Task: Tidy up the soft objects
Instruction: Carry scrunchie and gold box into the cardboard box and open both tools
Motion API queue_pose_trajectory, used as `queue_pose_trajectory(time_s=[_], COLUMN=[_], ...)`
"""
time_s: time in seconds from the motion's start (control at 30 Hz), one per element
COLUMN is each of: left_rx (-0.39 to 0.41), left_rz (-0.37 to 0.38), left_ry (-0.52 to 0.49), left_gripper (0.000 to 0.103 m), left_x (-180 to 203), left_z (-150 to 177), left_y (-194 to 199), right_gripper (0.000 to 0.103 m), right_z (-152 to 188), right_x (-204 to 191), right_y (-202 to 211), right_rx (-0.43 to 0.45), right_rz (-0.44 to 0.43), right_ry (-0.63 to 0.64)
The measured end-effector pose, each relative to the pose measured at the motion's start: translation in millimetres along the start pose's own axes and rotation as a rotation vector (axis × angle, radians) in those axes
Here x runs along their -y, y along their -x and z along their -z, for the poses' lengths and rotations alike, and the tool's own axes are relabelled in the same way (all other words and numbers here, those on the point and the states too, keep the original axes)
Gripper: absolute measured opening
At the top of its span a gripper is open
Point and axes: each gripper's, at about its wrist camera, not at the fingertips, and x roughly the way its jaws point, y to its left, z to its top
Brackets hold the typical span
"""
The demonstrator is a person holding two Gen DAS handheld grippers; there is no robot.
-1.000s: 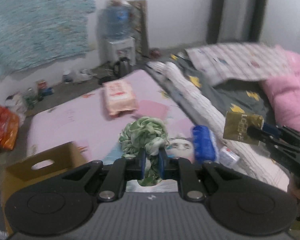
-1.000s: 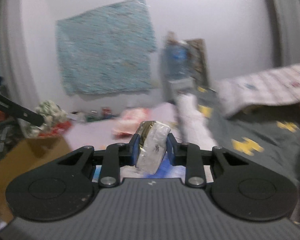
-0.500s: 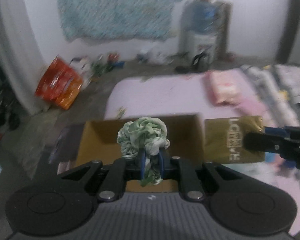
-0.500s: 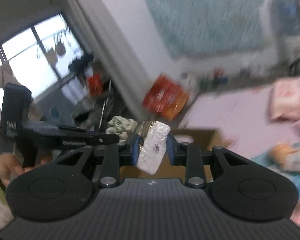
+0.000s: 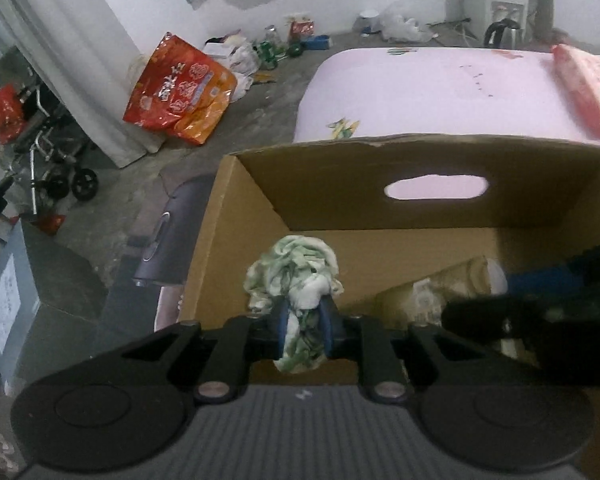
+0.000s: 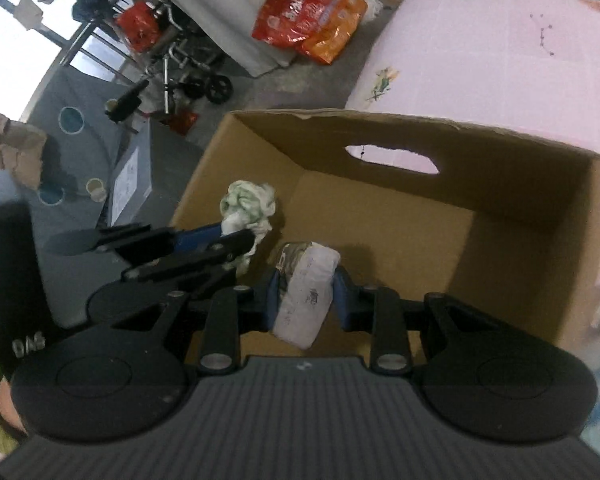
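cardboard box (image 5: 379, 248) under both tilted hand-held grippers

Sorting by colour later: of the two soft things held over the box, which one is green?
The crumpled cloth between the left gripper fingers; the right gripper holds a white wrapped tissue pack, no green on it.

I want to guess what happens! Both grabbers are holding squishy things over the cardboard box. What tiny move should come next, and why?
Probably let go. The left gripper holds the green-and-white cloth bundle inside the open cardboard box, and its jaws are opening with the cloth between them, so it should drop onto the box floor. The right gripper, shut on the white packet, likely follows.
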Motion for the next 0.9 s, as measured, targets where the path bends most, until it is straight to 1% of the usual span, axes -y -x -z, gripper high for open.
queue_pose_trajectory(time_s=[0.07,0.1,0.17,0.27,0.37,0.4,0.57,0.67,0.7,0.73,0.77,0.8,0.87,0.9], left_rx=[0.001,0.010,0.026,0.048,0.050,0.055,0.048,0.032,0.030,0.029,0.029,0.032,0.045,0.053], left_rz=[0.002,0.001,-0.017,-0.034,-0.027,-0.026,-0.028,-0.012,-0.009,-0.006,-0.004,-0.002,0.004,0.007], left_ry=[0.005,0.003,-0.010,-0.024,-0.026,-0.026,-0.019,0.001,0.006,0.010,0.013,0.017,0.019,0.017], left_gripper=[0.030,0.032,0.045,0.055,0.061,0.061,0.067,0.070,0.071,0.071,0.072,0.072,0.074,0.075], left_x=[-1,0,4,9,7,7,4,2,0,-1,-2,-4,-6,-7], left_z=[-1,-1,0,0,-2,-2,0,1,2,3,3,4,8,9], left_y=[-5,-5,-4,-2,-4,-3,1,3,5,7,9,12,21,25], right_gripper=[0.027,0.027,0.028,0.028,0.028,0.028,0.029,0.032,0.033,0.041,0.053,0.058,0.078,0.081], right_z=[-8,-8,-9,-11,-13,-18,-25,-25,-27,-29,-30,-31,-30,-28], right_x=[8,13,17,30,39,47,50,51,51,50,49,47,43,40], right_y=[-13,-17,-30,-44,-62,-69,-93,-87,-87,-88,-87,-83,-73,-64], right_rx=[-0.006,-0.006,-0.006,-0.011,-0.013,-0.016,-0.005,0.019,0.010,-0.005,-0.013,-0.010,0.009,0.022], right_rz=[0.002,0.006,0.027,0.054,0.072,0.067,0.047,0.060,0.062,0.074,0.097,0.121,0.125,0.123], right_ry=[-0.041,-0.049,-0.061,-0.094,-0.127,-0.141,-0.183,-0.175,-0.167,-0.159,-0.158,-0.155,-0.131,-0.121])
